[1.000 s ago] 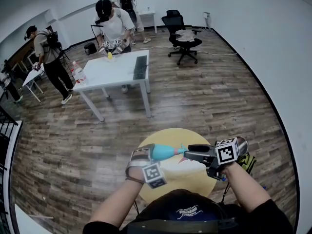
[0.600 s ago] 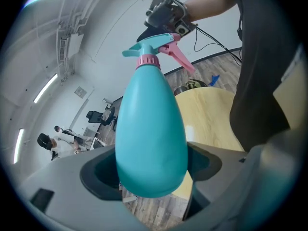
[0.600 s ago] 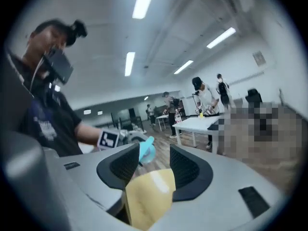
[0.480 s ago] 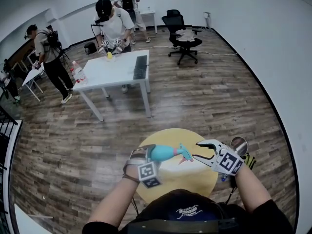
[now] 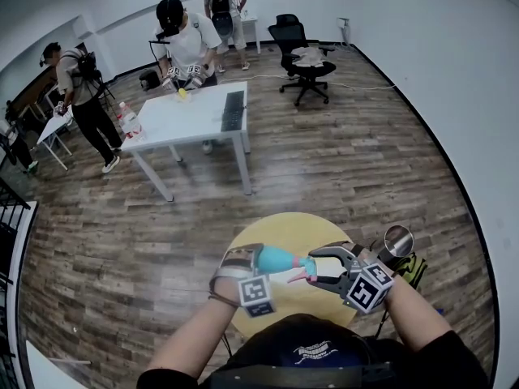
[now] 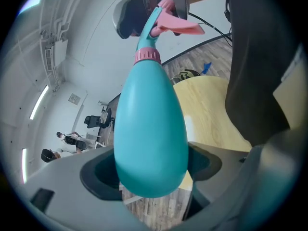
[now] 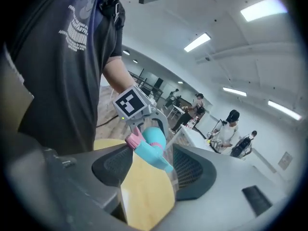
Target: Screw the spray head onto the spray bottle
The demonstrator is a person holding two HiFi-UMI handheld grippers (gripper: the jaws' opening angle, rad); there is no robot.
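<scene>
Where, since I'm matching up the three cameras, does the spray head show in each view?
Head view: the spray head is low centre, over the round yellow table.
Left gripper view: top centre, at the far end of the teal bottle.
Right gripper view: just below centre, in front of the bottle.
Shared landmark: the round yellow table, also at and.

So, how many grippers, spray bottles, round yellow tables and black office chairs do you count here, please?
grippers: 2, the left gripper and the right gripper
spray bottle: 1
round yellow table: 1
black office chair: 1
Total: 5
</scene>
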